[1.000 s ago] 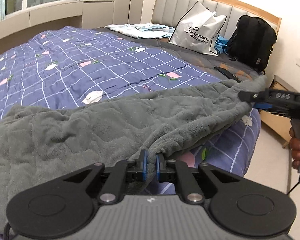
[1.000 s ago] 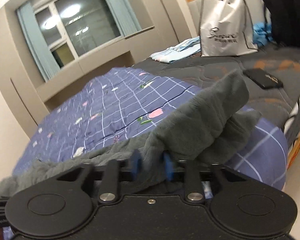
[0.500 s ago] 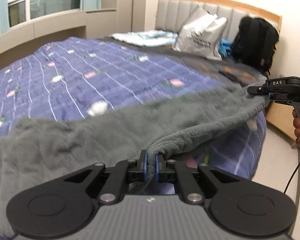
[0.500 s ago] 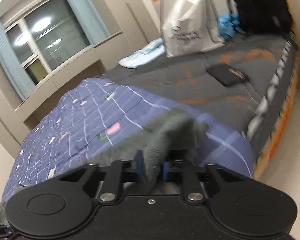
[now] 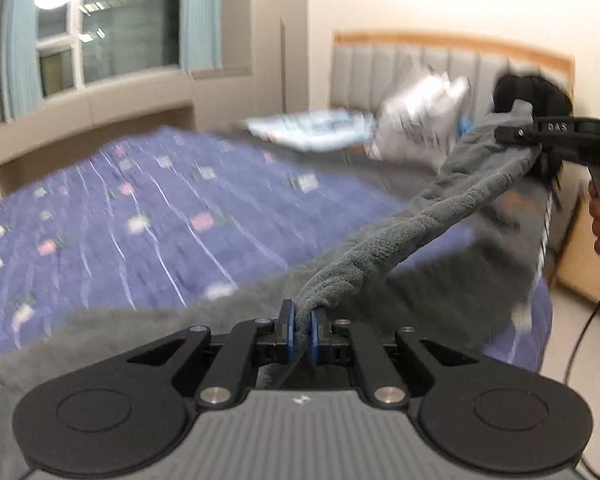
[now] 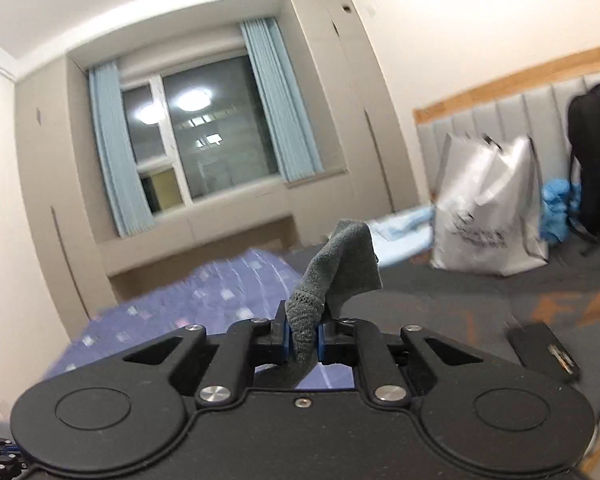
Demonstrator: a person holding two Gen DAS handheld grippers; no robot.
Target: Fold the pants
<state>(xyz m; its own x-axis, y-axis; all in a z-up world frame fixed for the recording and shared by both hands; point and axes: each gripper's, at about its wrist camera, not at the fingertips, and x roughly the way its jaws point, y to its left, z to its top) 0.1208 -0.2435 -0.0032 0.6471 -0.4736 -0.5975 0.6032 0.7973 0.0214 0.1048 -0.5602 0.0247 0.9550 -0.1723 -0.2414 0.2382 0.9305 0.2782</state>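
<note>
So the grey fleecy pants (image 5: 400, 232) are mid-lift here: one edge is strung up in the air between the two tools, while the rest still lies in a heap on the near side of the blue checked floral quilt (image 5: 140, 216). The black left gripper (image 5: 300, 330) has its blue pads clamped tight on the near end of that edge, and the black right gripper (image 6: 303, 338) is pinched on the far-right end, with a flap of fabric poking up past its tips.

To do this step well, the person probably wants both grippers level and the edge pulled taut so the fleece hangs flat, then carried across together. Thick fleece like this looks liable to sag or bunch.

The room's a bedroom: big bed, grey padded headboard with a wooden rim (image 6: 512, 112) along the far right, and a dark window with pale blue curtains (image 6: 204, 140) on the far wall. On the grey bedsheet (image 6: 440, 300) by the headboard sit a white paper shopping bag (image 6: 488, 216), a black backpack (image 6: 596, 152) and a small flat black case (image 6: 540, 348).
</note>
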